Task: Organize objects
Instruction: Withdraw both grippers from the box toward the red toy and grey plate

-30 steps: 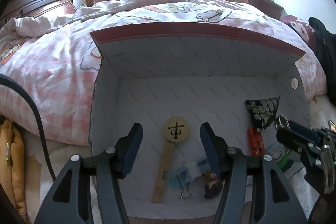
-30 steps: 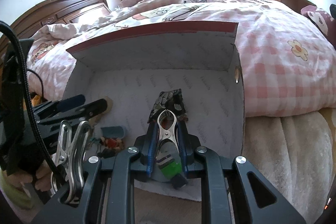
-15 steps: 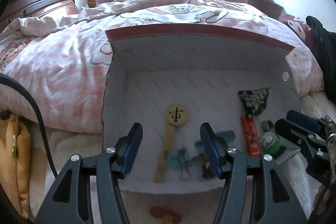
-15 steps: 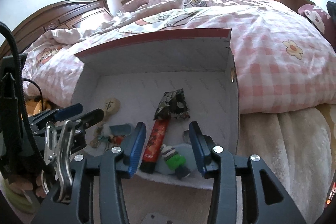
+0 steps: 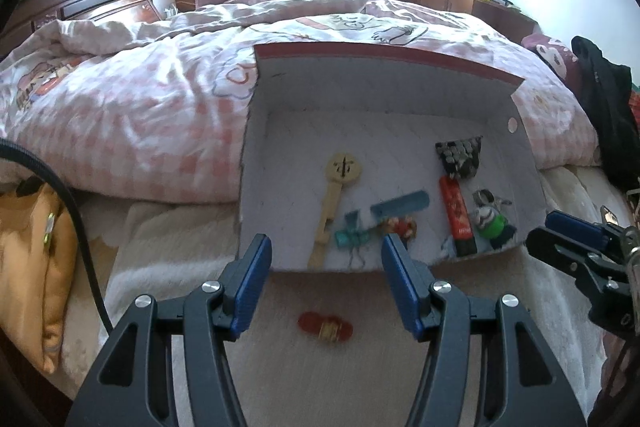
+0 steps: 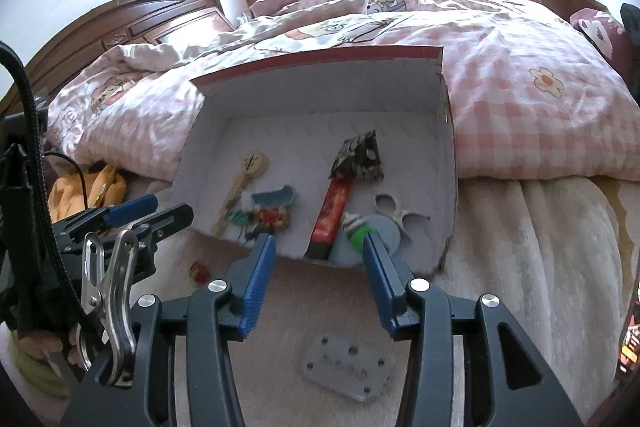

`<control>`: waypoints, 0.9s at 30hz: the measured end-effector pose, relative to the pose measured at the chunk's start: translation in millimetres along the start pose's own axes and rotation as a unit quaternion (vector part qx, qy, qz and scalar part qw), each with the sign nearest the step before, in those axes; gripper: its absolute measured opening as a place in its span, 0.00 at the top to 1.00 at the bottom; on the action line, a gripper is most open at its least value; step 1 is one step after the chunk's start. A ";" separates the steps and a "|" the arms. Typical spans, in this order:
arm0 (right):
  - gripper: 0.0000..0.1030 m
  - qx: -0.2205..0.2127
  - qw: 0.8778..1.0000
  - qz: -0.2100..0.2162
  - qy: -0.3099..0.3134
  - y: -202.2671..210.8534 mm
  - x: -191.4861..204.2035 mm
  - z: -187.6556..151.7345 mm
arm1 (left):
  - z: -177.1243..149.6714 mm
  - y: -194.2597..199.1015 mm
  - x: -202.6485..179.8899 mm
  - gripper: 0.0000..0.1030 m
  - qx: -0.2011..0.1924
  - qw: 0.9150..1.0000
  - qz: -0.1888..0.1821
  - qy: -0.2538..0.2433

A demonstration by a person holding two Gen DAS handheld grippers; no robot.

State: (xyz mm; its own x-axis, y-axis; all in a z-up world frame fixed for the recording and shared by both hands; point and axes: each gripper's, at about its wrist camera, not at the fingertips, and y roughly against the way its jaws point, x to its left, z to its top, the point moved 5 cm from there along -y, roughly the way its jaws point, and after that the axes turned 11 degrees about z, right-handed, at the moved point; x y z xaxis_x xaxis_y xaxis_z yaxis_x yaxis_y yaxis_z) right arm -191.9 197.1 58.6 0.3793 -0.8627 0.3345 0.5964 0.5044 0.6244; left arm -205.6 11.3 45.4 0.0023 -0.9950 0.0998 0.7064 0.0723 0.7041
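A white open-fronted box [image 5: 256,155] with a red rim lies on the bed's edge; it also shows in the right wrist view [image 6: 448,163]. Inside lie a wooden key-shaped piece [image 5: 340,195], a blue strip [image 5: 400,205], a teal clip [image 5: 352,237], a red tube [image 5: 458,215], a patterned pouch [image 5: 460,157] and a green-and-white clip toy [image 5: 490,221]. A small red object [image 5: 325,325] lies on the brown surface before the box. My left gripper [image 5: 326,285] is open and empty above it. My right gripper [image 6: 318,281] is open and empty at the box's front.
A pink checked quilt [image 5: 140,115] covers the bed behind the box. An orange bag [image 5: 32,259] lies at the left. A grey metal plate [image 6: 346,367] lies on the brown surface. Dark clothing [image 5: 608,115] sits at the right. A metal clamp [image 6: 104,303] hangs beside the left gripper.
The right gripper opened, released the green-and-white clip toy in the box, and drew back. The left gripper also drew back out of the box, bringing the small red object into view.
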 end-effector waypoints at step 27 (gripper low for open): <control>0.40 0.074 0.997 -0.013 -0.009 3.3 -8.6 -87.5 | -65.9 -32.8 3.1 0.42 0.081 0.996 -0.025 -0.006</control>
State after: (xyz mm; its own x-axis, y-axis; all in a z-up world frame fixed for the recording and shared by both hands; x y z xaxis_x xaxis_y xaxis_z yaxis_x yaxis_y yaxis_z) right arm -131.4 209.4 -3.9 0.3519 -0.8768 0.3276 0.4941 0.4713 0.7306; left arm -182.1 1.3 -23.8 -0.0395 -0.9968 0.0692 0.5823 0.0333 0.8123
